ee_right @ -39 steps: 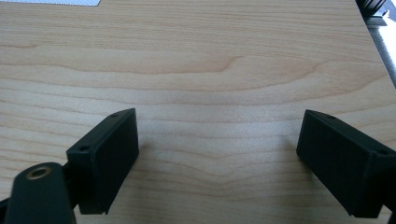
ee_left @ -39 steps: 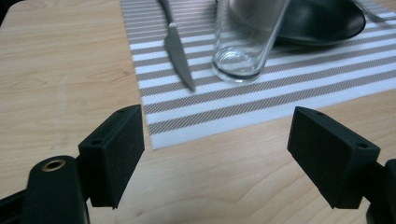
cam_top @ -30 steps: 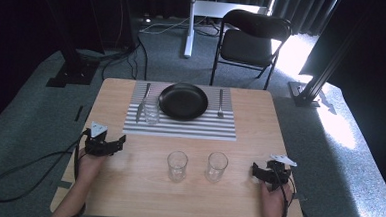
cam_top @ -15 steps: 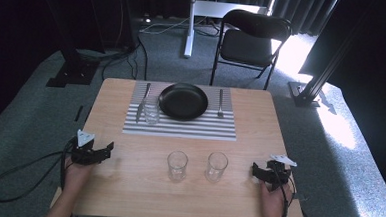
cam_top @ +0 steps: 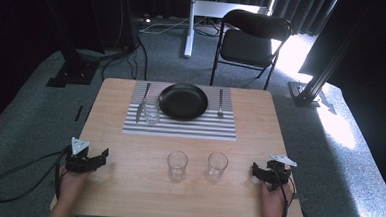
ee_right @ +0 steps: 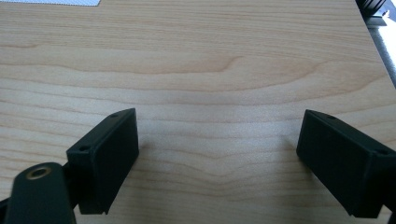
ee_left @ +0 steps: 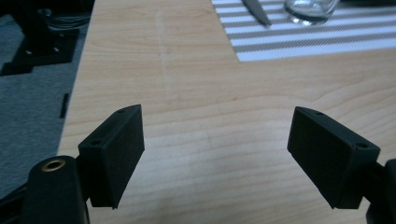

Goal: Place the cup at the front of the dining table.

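Note:
My left gripper (cam_top: 102, 157) rests at the table's near left corner, jaws pointing right, open with only bare wood between them (ee_left: 218, 156). My right gripper (cam_top: 255, 171) lies at the near right, jaws pointing left, also open over bare wood (ee_right: 219, 161). Between the two stand two empty clear glasses (cam_top: 177, 165) (cam_top: 217, 166), side by side. Farther back a striped placemat (cam_top: 180, 129) carries a black plate (cam_top: 183, 101), a knife (cam_top: 142, 103) on its left, a fork (cam_top: 220, 103) on its right, and a third glass (cam_top: 151, 114) next to the knife.
The wooden table (cam_top: 126, 195) has open room around both grippers. A black folding chair (cam_top: 249, 39) stands beyond the far edge. A black cable (cam_top: 17, 179) loops on the carpet off the table's left side.
My left gripper has slid left and toward the table's near edge, still open and holding nothing. The right gripper has stayed put.

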`<state>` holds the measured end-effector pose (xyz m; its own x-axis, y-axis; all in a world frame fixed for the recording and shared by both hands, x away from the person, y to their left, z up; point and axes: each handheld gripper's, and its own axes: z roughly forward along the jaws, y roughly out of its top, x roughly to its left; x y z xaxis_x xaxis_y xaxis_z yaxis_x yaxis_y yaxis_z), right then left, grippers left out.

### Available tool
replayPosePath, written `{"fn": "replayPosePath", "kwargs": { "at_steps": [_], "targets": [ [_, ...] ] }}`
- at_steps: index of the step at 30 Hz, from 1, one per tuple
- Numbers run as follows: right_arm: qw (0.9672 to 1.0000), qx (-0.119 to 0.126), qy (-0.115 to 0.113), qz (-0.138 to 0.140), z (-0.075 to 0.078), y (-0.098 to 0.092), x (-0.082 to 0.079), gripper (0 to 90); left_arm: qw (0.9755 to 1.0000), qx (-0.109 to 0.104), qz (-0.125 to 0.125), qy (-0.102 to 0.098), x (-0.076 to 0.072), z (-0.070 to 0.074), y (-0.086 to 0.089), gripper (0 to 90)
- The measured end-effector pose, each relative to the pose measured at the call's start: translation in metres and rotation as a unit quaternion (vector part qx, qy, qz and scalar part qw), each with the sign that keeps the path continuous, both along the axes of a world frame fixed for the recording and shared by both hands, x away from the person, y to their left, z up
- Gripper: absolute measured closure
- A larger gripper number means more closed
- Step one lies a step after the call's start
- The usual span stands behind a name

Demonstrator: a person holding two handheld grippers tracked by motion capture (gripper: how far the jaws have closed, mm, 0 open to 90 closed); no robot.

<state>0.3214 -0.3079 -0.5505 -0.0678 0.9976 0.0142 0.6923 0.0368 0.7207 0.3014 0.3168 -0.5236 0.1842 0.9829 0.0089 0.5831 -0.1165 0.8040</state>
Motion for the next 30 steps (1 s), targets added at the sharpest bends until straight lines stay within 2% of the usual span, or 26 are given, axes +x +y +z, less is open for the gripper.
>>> {"fn": "replayPosePath", "kwargs": {
  "at_steps": [5,7,10,13,17,21,25,27,29,30],
  "targets": [
    [1.0000,0.000,0.000,0.000,0.000,0.000,0.000,12.3,1.0000,-0.002,0.004,0.000,-0.010,-0.003,0.002,19.4],
    [1.0000,0.000,0.000,0.000,0.000,0.000,0.000,12.3,0.9999,-0.012,0.003,0.006,-0.012,-0.004,0.004,19.4],
    [1.0000,0.001,0.000,-0.001,0.000,0.000,0.000,12.3,0.9999,0.002,0.010,0.001,-0.018,-0.006,0.004,19.4],
    [1.0000,0.000,0.001,0.000,0.000,0.000,0.000,12.3,0.9999,-0.008,0.012,0.009,-0.023,-0.007,0.007,19.4],
    [1.0000,0.001,0.001,0.000,0.000,0.000,0.000,12.3,0.9998,-0.006,0.018,0.009,-0.029,-0.009,0.009,19.4],
    [1.0000,0.001,0.001,-0.001,0.000,0.000,0.000,12.3,0.9996,-0.005,0.020,0.021,-0.034,-0.012,0.010,19.4],
    [1.0000,0.001,0.001,0.000,0.000,0.000,0.000,12.3,0.9995,-0.004,0.023,0.020,-0.041,-0.012,0.010,19.4],
    [1.0000,0.000,0.000,0.000,0.000,0.000,0.000,12.3,0.9995,0.005,0.027,0.016,-0.044,-0.012,0.009,19.4],
    [1.0000,0.000,0.000,0.000,0.000,0.000,0.000,12.3,0.9993,0.015,0.025,0.025,-0.046,-0.013,0.008,19.4],
    [1.0000,0.000,0.000,0.000,0.000,0.000,0.000,12.3,0.9993,0.011,0.023,0.026,-0.047,-0.014,0.008,19.4]
  ]
}}
